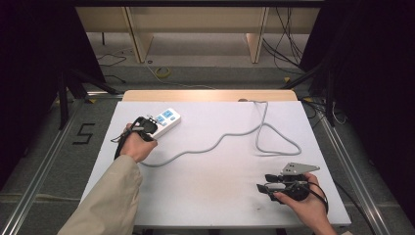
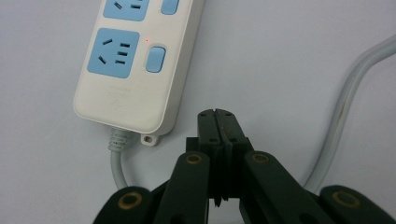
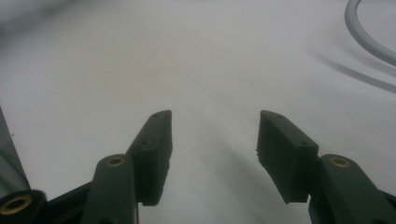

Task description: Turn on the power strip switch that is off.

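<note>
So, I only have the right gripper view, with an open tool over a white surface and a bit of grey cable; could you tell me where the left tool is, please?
Observer: The left tool is shut on nothing, its tips just off the cable end of a white plastic power strip with blue sockets.
Operator: Thank you. Does the strip show any indicator?
Observer: A small red light glows beside the nearer socket.
Operator: And where does that grey cable lead?
Observer: The round grey cable leaves the strip, snakes across the white table, loops, and runs off its far edge.
</note>
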Demonstrator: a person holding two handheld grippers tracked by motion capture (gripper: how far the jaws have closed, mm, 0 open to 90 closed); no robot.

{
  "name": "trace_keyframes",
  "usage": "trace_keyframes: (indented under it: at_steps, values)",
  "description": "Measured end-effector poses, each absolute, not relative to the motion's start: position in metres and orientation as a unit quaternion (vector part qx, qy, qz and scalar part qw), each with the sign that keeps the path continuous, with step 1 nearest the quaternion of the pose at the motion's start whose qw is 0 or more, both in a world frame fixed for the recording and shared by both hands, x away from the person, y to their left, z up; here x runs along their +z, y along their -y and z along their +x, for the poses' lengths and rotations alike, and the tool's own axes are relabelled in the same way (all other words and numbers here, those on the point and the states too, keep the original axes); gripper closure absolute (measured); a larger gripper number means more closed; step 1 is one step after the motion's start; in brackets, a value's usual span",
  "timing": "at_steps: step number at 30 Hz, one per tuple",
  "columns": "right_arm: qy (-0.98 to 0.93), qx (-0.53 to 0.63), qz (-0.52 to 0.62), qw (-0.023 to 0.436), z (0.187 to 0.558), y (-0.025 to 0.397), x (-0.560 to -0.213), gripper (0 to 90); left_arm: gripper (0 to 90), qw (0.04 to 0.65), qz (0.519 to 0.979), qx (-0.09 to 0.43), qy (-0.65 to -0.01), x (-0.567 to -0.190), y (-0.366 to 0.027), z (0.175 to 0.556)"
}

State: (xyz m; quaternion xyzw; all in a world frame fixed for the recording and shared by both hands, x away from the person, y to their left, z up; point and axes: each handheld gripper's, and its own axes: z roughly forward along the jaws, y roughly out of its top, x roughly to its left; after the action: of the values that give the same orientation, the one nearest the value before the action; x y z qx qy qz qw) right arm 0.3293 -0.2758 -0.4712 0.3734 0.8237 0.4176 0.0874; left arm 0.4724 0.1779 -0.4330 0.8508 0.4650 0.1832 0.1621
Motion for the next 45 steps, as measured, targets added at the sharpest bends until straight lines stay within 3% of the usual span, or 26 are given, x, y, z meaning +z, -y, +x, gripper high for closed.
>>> trace_keyframes:
  at_steps: [45]
  values:
    - [-0.823,0.418,0.375,0.088,0.33,0.277,-0.472,46.2,89.8,0.128,0.853,0.185,-0.471,-0.428,-0.176,0.512]
